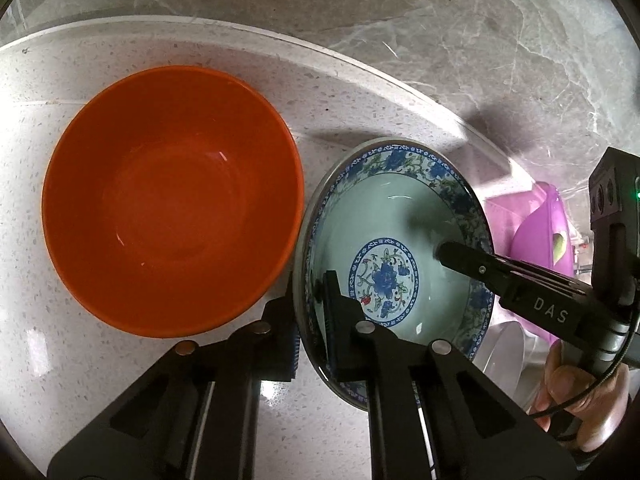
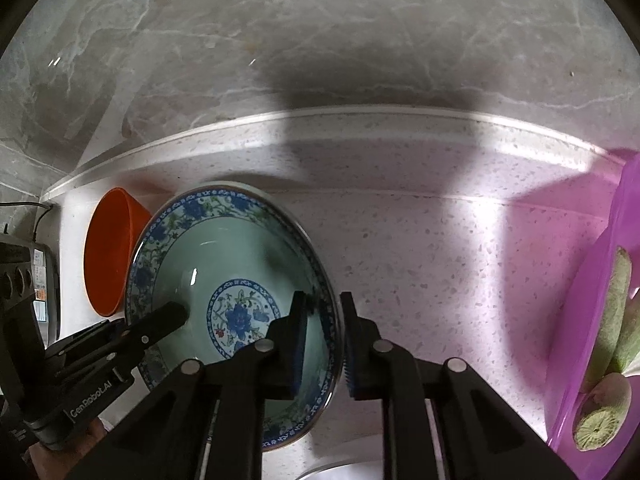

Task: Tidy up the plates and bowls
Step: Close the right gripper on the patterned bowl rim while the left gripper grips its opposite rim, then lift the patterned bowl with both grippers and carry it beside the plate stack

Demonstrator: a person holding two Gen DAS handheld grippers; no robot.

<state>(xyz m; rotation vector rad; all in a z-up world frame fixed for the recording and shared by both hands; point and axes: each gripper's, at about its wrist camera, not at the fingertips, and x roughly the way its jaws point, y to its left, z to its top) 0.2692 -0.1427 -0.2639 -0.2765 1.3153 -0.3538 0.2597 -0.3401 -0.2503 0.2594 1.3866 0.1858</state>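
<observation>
1. So the landmark here is the round blue-and-white floral porcelain bowl with the pale green inside (image 1: pixel 394 240). It sits on the speckled white stone countertop (image 1: pixel 340 92), and both grippers have it by the rim.
2. The left gripper (image 1: pixel 310 312) is clamped on the bowl's left rim, one pad inside and one outside. The right gripper (image 2: pixel 324 332) is clamped on the opposite rim the same way.
3. Edges: the wide orange plastic bowl (image 1: pixel 172 216) sits just left of the floral bowl, rims touching or very nearly; I can't tell which. There's not much room on that side.
4. Behind the floral bowl there's a strip of bare counter, then a low raised lip, then the grey marble-look wall (image 2: pixel 320 40).
5. To the right of the floral bowl the counter is open, until you get to a translucent purple plastic container (image 2: pixel 600 320).
6. Only the right wrist view shows greenish vegetable pieces (image 2: pixel 604 416) in that container, plus a dark appliance with a cord (image 2: pixel 44 280) beyond the orange bowl.
7. Only the left wrist view shows the person's hand (image 1: pixel 576 400) holding the right gripper.
</observation>
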